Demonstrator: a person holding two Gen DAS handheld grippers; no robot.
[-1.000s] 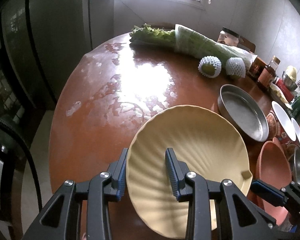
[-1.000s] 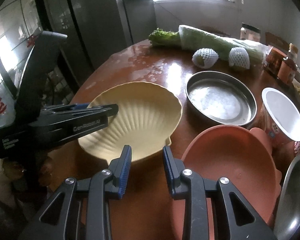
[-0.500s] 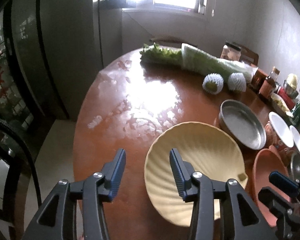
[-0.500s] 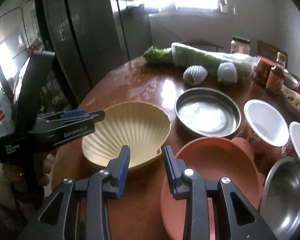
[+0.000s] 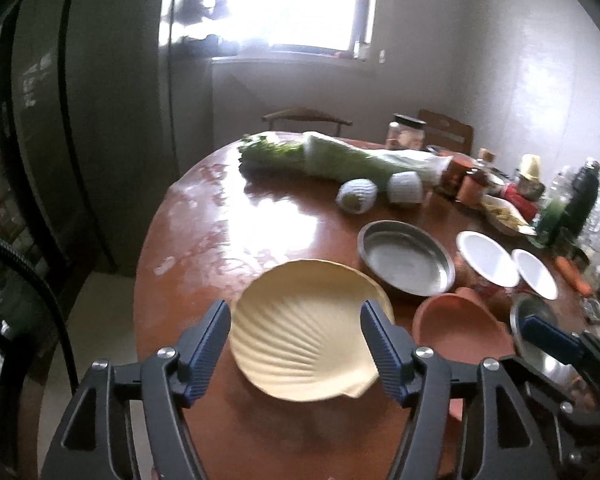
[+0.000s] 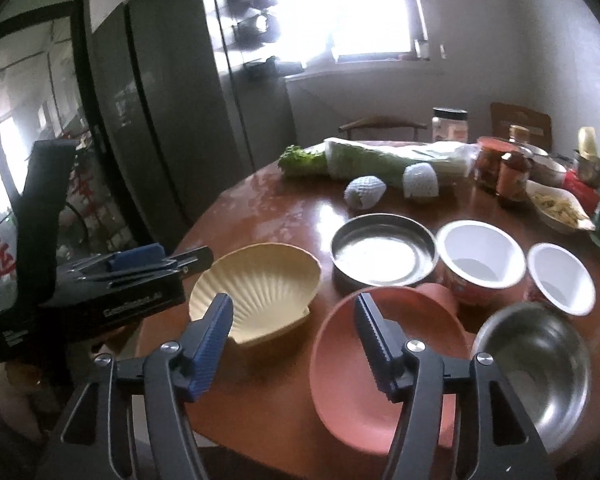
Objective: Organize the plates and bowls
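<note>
A cream shell-shaped plate (image 5: pixel 306 332) lies on the round brown table (image 5: pixel 228 216), also in the right wrist view (image 6: pixel 260 284). My left gripper (image 5: pixel 296 340) is open and empty, raised above and behind the plate. My right gripper (image 6: pixel 294 334) is open and empty, above the gap between the shell plate and a salmon-pink plate (image 6: pixel 384 364). The pink plate also shows in the left wrist view (image 5: pixel 460 328). A round steel pan (image 6: pixel 382 252) sits behind them, and a steel bowl (image 6: pixel 536 364) sits at the right.
Two white-lined cups (image 6: pixel 480 264) (image 6: pixel 560 276) stand right of the pan. A long cabbage (image 6: pixel 384 158), two net-wrapped fruits (image 6: pixel 366 192), jars and bottles (image 6: pixel 508 172) fill the far side. A dark fridge (image 6: pixel 160 100) stands left of the table.
My left gripper let go of the shell plate, opened wide and pulled back and up. My right gripper also opened wider and drew back; the plate now rests on the table.
</note>
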